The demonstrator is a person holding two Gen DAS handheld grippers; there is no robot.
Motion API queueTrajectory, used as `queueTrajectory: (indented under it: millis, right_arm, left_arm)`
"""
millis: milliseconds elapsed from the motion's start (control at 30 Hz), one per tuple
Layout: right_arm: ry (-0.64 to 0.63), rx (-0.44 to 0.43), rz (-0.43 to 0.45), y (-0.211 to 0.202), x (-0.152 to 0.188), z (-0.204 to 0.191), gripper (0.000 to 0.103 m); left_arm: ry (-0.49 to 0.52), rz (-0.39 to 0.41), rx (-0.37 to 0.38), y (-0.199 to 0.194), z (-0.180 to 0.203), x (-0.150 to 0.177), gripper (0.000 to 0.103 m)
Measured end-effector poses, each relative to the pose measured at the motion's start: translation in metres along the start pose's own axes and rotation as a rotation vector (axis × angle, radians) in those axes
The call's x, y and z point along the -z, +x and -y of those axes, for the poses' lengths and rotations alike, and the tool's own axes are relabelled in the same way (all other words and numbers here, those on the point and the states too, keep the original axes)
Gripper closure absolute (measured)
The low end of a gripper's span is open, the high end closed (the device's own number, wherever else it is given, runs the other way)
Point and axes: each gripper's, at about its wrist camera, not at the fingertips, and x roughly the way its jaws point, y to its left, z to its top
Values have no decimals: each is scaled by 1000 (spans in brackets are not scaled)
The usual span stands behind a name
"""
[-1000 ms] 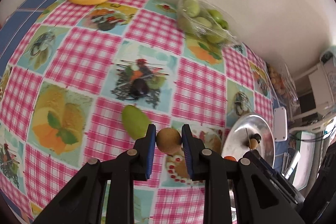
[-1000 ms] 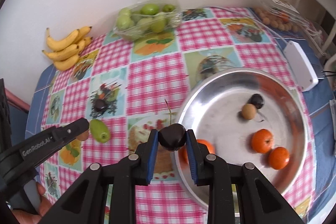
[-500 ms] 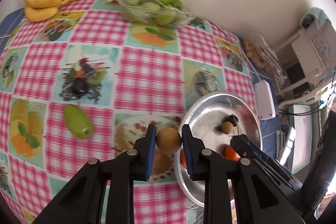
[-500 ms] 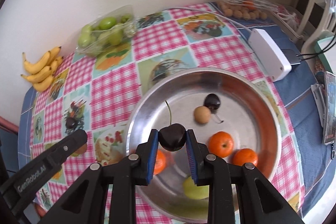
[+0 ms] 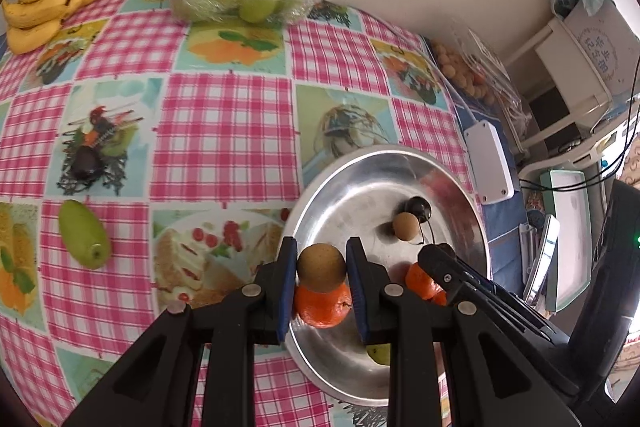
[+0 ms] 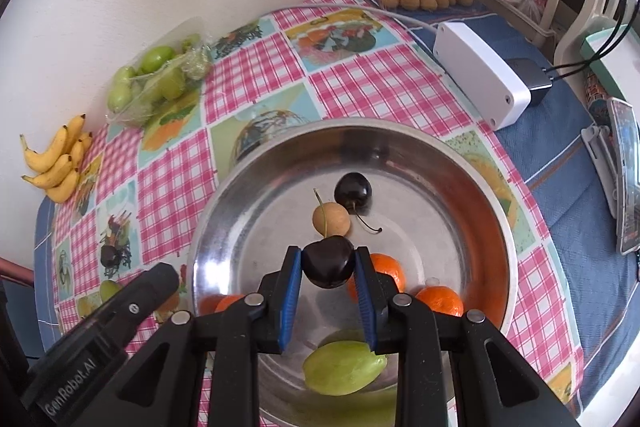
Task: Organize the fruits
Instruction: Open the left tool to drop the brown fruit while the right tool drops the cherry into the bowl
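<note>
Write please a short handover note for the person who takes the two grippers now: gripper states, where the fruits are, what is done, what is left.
Left gripper: shut on a round brown fruit, over the silver metal bowl.
Right gripper: shut on a dark cherry, also over the bowl.
Done: in the bowl lie three orange mandarins, a second cherry, a second brown fruit and a green fruit.
Left: release both held fruits into the bowl; the oval green fruit lies on the checked tablecloth.

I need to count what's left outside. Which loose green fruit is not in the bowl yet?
The green fruit lying alone on the pink checked tablecloth, left of the metal bowl. The other loose green one already lies inside the bowl.
</note>
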Motion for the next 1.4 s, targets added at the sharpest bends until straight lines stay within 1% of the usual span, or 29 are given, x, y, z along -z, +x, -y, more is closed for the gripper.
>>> queueTrajectory:
  millis: [433, 633, 833, 1067, 1300, 1400]
  right_arm:
    - [-2, 13, -39, 11, 3, -1, 74]
    - [3, 21, -47, 12, 4, 0, 74]
    - [6, 23, -50, 13, 4, 0, 74]
    - [11, 21, -53, 13, 4, 1, 74]
    - [0, 10, -26, 4, 1, 0, 74]
    - [-3, 5, -14, -1, 0, 0, 74]
  left_arm:
    - [-1, -58, 4, 24, 2, 3, 77]
    - [2, -58, -2, 25, 3, 2, 77]
    - [-3, -76, -17, 29, 4, 3, 76]
    - [-28, -83, 5, 26, -1, 3, 75]
    - [-29, -62, 24, 13, 0, 1, 75]
    - [-22, -47, 20, 5, 1, 1, 74]
